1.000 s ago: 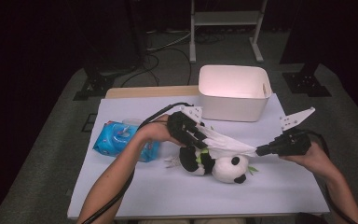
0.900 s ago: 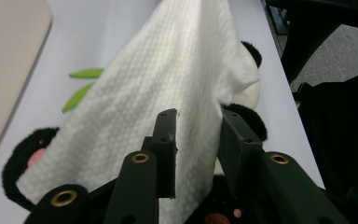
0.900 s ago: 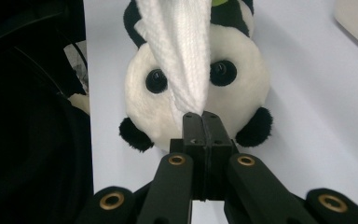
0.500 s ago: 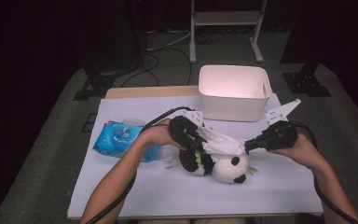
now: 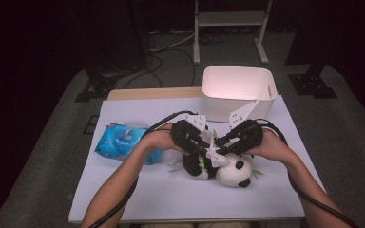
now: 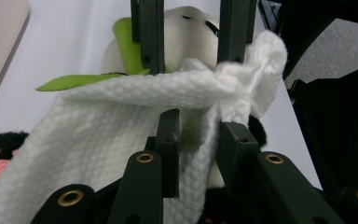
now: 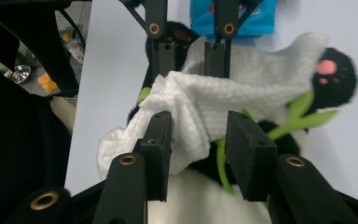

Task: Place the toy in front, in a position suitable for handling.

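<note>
gripping the white wipe (image 6: 121,107), left jaws meet half-open right jaws over the panda (image 5: 228,173); bin (image 5: 237,83) seemingly empty.

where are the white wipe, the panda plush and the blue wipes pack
white wipe (image 6: 121,107), left gripper view, on its textured middle
panda plush (image 5: 232,172), high view, on its white head
blue wipes pack (image 5: 119,140), high view, on its top face

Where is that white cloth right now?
In the high view the white cloth hangs mid-table between both grippers, just above the toy panda, in front of the white bin.
</note>
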{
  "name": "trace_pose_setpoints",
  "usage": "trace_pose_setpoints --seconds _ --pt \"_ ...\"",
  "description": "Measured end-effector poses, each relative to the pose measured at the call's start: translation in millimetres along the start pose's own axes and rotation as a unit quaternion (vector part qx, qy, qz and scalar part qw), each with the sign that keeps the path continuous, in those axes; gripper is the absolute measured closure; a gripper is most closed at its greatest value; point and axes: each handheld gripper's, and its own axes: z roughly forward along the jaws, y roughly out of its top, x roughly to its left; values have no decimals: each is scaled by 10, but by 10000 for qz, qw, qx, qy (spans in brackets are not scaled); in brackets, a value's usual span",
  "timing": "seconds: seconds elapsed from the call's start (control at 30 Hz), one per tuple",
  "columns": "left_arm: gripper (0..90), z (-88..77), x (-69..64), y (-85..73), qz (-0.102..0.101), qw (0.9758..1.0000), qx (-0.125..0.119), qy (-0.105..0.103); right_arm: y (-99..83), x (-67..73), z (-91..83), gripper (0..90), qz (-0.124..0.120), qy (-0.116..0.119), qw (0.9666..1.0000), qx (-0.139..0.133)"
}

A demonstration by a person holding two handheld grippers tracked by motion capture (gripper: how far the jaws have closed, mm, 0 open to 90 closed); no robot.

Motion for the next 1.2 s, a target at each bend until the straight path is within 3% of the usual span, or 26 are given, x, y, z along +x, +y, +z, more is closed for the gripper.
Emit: trace_pose_setpoints --seconds 0.1,0.27,0.33,0.57,0.73,0.93,1.2 --pt "718 -17 0 -13 -20 10000 41 29 -2 -17 62 614 34 11 10000 15" --pt "686 -61 8 -68 -134 9998 100 72 -41 -49 161 831 121 84 9998 99" --pt "667 -80 5 -88 -142 9998 109 105 -79 -57 162 867 198 170 9996 115" --pt "648 -160 -6 -144 -236 9996 -20 149 -227 -16 -29 874 283 147 9995 15" --pt "634 -190 -5 -157 -272 9995 -49 166 -432 13 -333 874 478 -29 9987 -167" --pt "635 -177 6 -158 -274 9995 -70 159 -603 27 -530 874 660 -142 9976 -169" --pt "634 -181 10 -164 -281 9994 -65 165 -854 26 -658 873 952 -313 9950 -29"
